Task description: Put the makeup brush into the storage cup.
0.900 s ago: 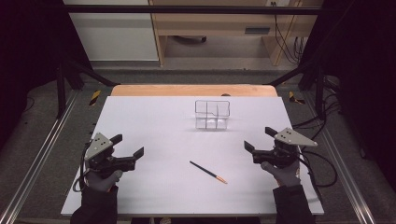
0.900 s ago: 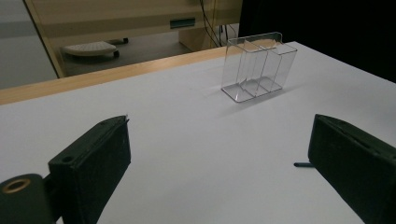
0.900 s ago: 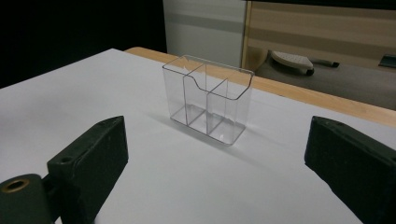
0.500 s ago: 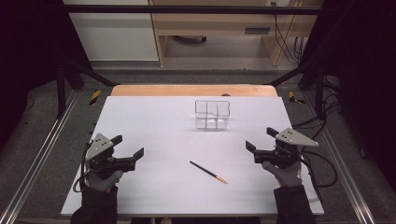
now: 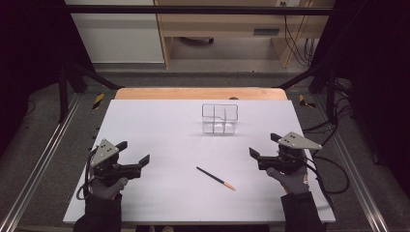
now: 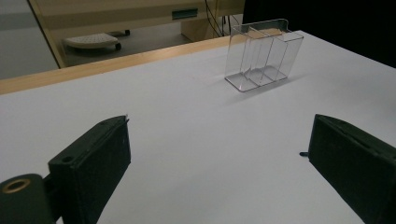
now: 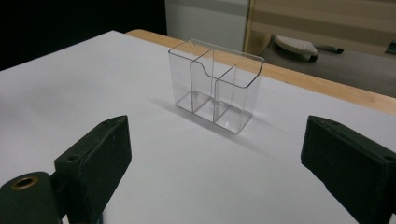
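White table top [image 5: 159,125] lying over wooden board [image 5: 193,93], grey floor and pale cabinets beyond. Clear plastic organizer [image 5: 220,119] standing upright toward far middle of table, divided into compartments, all showing empty. Black pencil [image 5: 215,178] with orange tip lying flat, nearer than organizer, between both tools. Left gripper [image 5: 134,156] hovering near-left of organizer, jaws spread wide, gripping nothing. Right gripper [image 5: 263,147] hovering near-right of organizer, jaws spread, gripping nothing, both pointing inward.

White table [image 5: 169,193]; black pencil [image 5: 215,178], orange tip.
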Demonstrator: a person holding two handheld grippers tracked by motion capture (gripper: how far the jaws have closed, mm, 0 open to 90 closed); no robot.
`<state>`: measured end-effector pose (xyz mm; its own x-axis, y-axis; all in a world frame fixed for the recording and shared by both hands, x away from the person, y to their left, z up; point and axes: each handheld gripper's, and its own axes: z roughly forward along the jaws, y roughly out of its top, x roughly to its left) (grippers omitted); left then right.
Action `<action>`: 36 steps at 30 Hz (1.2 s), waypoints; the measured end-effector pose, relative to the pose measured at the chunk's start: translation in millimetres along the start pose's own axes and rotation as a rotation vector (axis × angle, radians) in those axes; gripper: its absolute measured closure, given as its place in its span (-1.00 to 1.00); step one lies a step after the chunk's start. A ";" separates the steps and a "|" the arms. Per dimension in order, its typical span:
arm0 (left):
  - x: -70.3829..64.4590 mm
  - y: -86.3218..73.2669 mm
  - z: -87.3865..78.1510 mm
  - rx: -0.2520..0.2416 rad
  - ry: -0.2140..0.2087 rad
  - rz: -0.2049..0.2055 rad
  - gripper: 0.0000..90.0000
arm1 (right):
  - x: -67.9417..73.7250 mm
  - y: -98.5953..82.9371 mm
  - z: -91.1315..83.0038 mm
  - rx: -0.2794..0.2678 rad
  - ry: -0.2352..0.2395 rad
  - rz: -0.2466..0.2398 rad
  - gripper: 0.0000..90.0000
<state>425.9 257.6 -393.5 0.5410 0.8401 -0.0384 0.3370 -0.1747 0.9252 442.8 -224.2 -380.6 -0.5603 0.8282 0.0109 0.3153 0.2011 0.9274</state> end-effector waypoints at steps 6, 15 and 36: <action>-2.5 -2.6 3.3 0.020 -0.003 0.011 -0.89 | 10.4 3.4 6.2 0.031 0.015 -0.014 -0.78; -2.9 -4.6 4.0 0.028 -0.005 0.010 -0.89 | 23.2 4.3 12.3 0.079 0.043 -0.028 -0.76; -3.8 -6.6 7.6 0.050 -0.012 0.020 -0.89 | 54.6 29.1 45.2 0.275 0.101 -0.140 -0.70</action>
<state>427.4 251.6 -402.3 0.5570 0.8302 -0.0246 0.3637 -0.2171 0.9059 456.0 -149.5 -369.9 -0.6820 0.7289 -0.0599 0.4170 0.4549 0.7869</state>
